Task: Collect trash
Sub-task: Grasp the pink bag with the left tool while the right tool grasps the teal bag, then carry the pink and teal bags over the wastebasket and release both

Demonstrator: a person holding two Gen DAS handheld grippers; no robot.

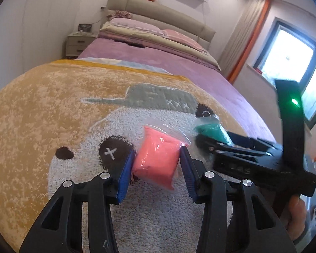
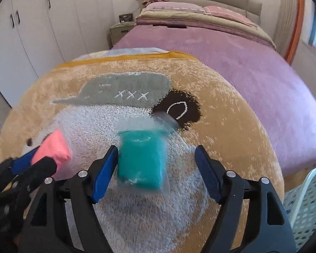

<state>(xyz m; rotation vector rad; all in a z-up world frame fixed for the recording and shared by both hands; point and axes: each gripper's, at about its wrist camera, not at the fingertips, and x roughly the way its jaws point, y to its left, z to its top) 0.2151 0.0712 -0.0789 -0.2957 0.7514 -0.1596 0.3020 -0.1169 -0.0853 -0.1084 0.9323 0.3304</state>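
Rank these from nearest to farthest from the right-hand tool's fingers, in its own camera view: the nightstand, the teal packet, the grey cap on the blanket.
1. teal packet, between the fingers, beside the left one.
2. grey cap, woven into the blanket, just beyond.
3. nightstand, far back, left of the bed.

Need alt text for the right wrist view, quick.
The open right gripper straddles a teal packet lying on a bear-patterned blanket. At left, the left gripper clamps a pink packet.

Basket (image 2: pixel 305 206) cut off, rt edge.
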